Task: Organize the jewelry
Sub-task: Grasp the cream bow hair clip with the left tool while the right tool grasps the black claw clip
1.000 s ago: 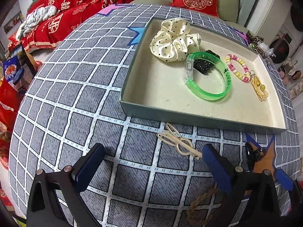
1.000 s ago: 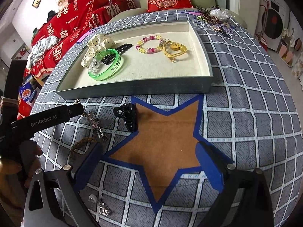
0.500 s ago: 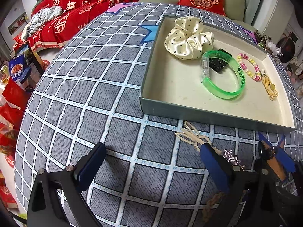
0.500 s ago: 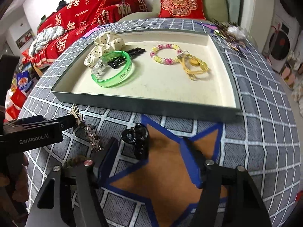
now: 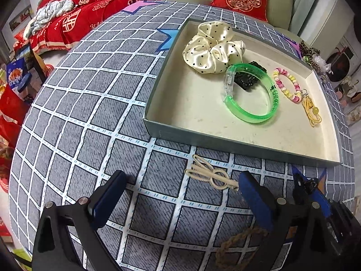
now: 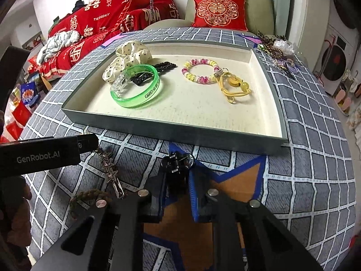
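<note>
Black claw clip (image 6: 178, 164) clenched between right tool (image 6: 177, 180) fingers; left tool (image 5: 180, 194) released, apart.

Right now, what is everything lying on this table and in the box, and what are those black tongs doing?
Shallow grey box with cream lining: one, on the checked cloth.
Cream polka-dot satin scrunchie: one, box's far left corner.
Translucent green plastic bangle: one, in the box beside the scrunchie.
Black beaded hair clip: one, partly under the bangle.
Pink and yellow bead bracelet: one, box centre.
Yellow cord charm: one, touching the bead bracelet.
Cream hair clip: one, on the cloth before the box.
Silver star hair clip: one, on the cloth.
Brown braided band: one, on the cloth.
Black claw clip: one, on the orange star.
Left tongs: open, empty.
Right tongs: closed on the claw clip.
</note>
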### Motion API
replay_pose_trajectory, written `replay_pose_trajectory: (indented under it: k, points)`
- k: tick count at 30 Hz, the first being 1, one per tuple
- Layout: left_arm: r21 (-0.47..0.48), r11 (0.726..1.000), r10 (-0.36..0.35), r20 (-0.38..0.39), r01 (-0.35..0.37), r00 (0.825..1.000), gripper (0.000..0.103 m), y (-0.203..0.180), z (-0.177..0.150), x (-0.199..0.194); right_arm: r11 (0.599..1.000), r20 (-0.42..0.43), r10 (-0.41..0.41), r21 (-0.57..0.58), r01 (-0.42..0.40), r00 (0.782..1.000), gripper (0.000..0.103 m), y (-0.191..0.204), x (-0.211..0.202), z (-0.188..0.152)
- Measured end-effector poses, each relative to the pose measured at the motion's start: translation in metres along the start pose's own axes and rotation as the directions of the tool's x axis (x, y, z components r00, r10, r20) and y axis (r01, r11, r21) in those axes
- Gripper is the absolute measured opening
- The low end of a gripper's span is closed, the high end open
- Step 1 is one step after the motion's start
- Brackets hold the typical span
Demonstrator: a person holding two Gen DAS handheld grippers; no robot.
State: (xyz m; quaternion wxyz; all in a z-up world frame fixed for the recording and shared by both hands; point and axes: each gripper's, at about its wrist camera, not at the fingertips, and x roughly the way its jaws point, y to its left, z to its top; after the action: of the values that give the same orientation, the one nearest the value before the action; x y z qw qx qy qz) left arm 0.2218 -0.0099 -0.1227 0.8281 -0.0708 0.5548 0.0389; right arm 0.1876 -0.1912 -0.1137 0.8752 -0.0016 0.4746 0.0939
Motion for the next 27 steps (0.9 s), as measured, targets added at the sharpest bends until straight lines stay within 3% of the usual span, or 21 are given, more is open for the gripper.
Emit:
replay_pose_trajectory:
  k: [2,5,9,16,24,26,27]
  points:
    - [0.004,1.000,0.002,0.002,-0.002,1.000,0.103,0.001,0.000,0.000,1.000,-0.001,0.006,0.011,-0.006,1.000,0.020,-0.003,-0.002,-0.001]
    - [0.000,1.000,-0.026,-0.006,0.026,1.000,0.091,0.002,0.001,-0.001,1.000,-0.002,0.012,0.020,-0.011,1.000,0.020,-0.007,-0.004,-0.003]
    - [-0.024,0.998,-0.054,-0.032,0.053,0.998,0.090,0.005,0.004,-0.001,0.999,0.007,0.021,0.036,-0.021,1.000,0.020,-0.012,-0.008,-0.005]
    - [-0.177,0.976,-0.144,-0.068,0.130,0.987,0.090,0.012,0.012,-0.001,0.998,0.025,0.032,0.049,-0.033,0.999,0.020,-0.017,-0.015,-0.004]
    - [-0.056,0.998,0.028,-0.091,-0.033,0.995,0.090,-0.018,0.004,0.003,0.995,0.042,0.041,0.090,-0.045,0.998,0.020,-0.029,-0.023,-0.007]
    - [-0.028,0.999,0.039,-0.074,-0.041,0.996,0.080,-0.020,0.000,0.001,0.994,0.044,0.043,0.097,-0.047,0.998,0.020,-0.032,-0.026,-0.009]
    - [-0.017,0.999,0.033,-0.070,-0.035,0.997,0.069,-0.021,-0.001,-0.001,0.994,0.044,0.042,0.098,-0.047,0.998,0.020,-0.033,-0.027,-0.010]
